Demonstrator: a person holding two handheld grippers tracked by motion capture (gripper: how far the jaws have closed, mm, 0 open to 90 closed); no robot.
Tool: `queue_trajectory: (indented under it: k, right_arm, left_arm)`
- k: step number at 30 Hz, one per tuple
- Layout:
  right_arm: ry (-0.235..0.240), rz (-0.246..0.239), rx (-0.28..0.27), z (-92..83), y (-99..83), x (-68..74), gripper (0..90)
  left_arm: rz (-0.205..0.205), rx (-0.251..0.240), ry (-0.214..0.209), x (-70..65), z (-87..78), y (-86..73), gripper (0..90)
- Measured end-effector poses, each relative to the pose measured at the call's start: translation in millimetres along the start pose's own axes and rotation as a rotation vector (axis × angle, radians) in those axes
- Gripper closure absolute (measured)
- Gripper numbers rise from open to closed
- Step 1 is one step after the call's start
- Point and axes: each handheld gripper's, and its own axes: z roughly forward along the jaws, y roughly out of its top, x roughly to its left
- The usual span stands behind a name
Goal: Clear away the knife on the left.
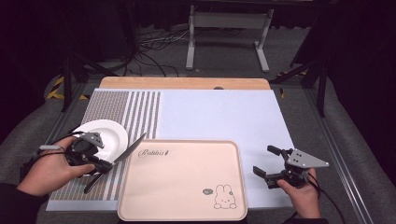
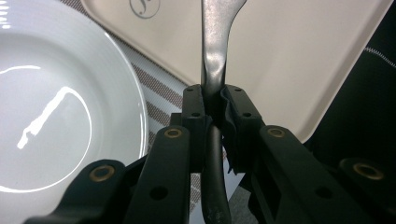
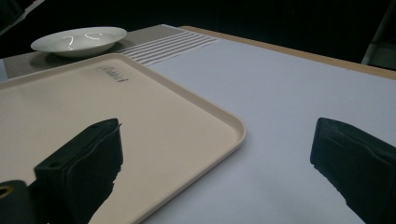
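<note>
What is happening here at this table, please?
A person works at the table with a gripper in each hand. The left gripper is shut on a table knife, gripping it where the dark handle meets the blade; the blade points toward the beige tray, its tip at the tray's near left corner. A white plate lies on the striped placemat beside that hand. The right gripper stands open and empty over the pale blue mat, right of the tray.
</note>
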Motion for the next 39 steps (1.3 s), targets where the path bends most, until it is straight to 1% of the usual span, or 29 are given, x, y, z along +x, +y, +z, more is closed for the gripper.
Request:
queue_trajectory:
  k: [2, 4, 8, 9, 10, 12, 14, 17, 20, 23, 25, 27, 31, 37, 39]
  right_arm:
    - [-0.001, 0.001, -0.001, -0.2, -0.1, -0.1, 3.0]
    - [-0.002, 0.002, 0.000, -0.4, -0.3, -0.3, 3.0]
    - [0.000, 0.002, -0.001, -0.5, -0.4, -0.4, 3.0]
    - [0.000, 0.003, -0.001, -0.6, -0.5, -0.6, 3.0]
    - [-0.001, 0.004, -0.001, -0.8, -0.6, -0.8, 3.0]
    - [0.000, 0.003, -0.001, -0.9, -0.9, -1.2, 2.9]
    - [-0.001, 0.005, -0.001, -1.0, -1.1, -1.3, 2.9]
    - [0.002, 0.008, -0.001, -0.8, -1.8, -1.3, 2.9]
    - [0.004, 0.008, -0.001, -0.7, -1.9, -1.2, 2.9]
    - [0.004, 0.010, -0.002, -1.0, -1.8, -1.3, 2.8]
    - [0.004, 0.009, -0.002, -1.3, -1.9, -1.5, 2.8]
    - [0.005, 0.009, -0.003, -1.4, -2.2, -1.5, 2.8]
    - [0.006, 0.010, 0.000, -1.4, -2.7, -1.5, 2.8]
    - [0.008, 0.009, 0.000, -1.8, -2.7, -1.7, 2.8]
    - [0.008, 0.011, -0.001, -2.1, -2.8, -1.8, 2.8]
  left_arm:
    - [0.006, -0.003, -0.013, -4.0, 3.0, 5.5, 80.1]
    - [0.004, -0.006, -0.033, -6.3, 6.4, 9.8, 80.1]
    - [-0.003, -0.009, -0.054, -10.4, 15.7, 17.6, 80.0]
    - [-0.003, -0.009, -0.054, -10.4, 15.7, 17.6, 80.1]
    - [0.003, -0.018, -0.074, -12.5, 21.1, 21.3, 80.0]
    - [0.019, -0.018, -0.087, -16.4, 26.9, 26.0, 80.0]
    - [0.021, -0.016, -0.092, -18.1, 29.4, 28.0, 80.1]
    - [0.028, -0.017, -0.119, -22.8, 37.2, 34.7, 80.0]
    - [0.022, -0.024, -0.139, -25.5, 42.8, 39.0, 80.0]
    - [0.027, -0.027, -0.155, -28.7, 49.3, 43.4, 80.0]
    - [0.025, -0.035, -0.180, -31.2, 55.2, 45.4, 80.0]
    - [0.031, -0.027, -0.191, -33.6, 61.2, 46.6, 80.0]
    - [0.019, -0.021, -0.201, -36.0, 69.3, 46.7, 80.0]
    - [-0.025, -0.007, -0.219, -35.4, 79.7, 44.2, 80.0]
    - [-0.033, 0.009, -0.228, -35.2, 82.4, 43.2, 80.0]
